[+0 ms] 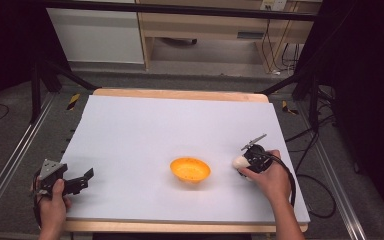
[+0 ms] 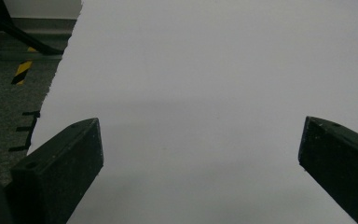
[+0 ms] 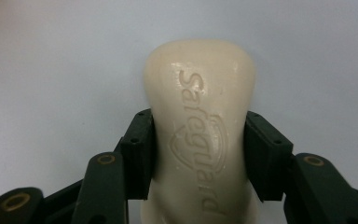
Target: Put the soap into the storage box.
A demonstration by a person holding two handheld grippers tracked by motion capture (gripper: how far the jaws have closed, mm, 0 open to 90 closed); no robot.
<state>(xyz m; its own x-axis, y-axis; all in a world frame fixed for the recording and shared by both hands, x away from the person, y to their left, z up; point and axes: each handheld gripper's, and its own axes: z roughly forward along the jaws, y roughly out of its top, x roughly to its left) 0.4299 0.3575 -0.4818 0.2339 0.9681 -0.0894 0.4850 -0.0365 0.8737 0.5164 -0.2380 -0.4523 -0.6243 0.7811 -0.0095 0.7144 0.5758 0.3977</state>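
An orange bowl (image 1: 190, 170) sits upright a little right of the table's middle, near the front. My right gripper (image 1: 244, 162) is just right of the bowl and is shut on a cream soap bar (image 1: 239, 161). In the right gripper view the soap bar (image 3: 200, 121) is stamped "Safeguard" and stands between the two black pads (image 3: 139, 154), pinched at its waist. My left gripper (image 1: 82, 181) rests at the front left corner of the table with its jaws wide apart. Nothing lies between the left gripper (image 2: 200, 154) jaws but white table.
The white table top (image 1: 170, 130) has a wooden rim at the back and front. Dark floor with cables lies to the right, metal rails run along both sides, and black-and-yellow tape marks (image 2: 21, 72) sit off the left edge.
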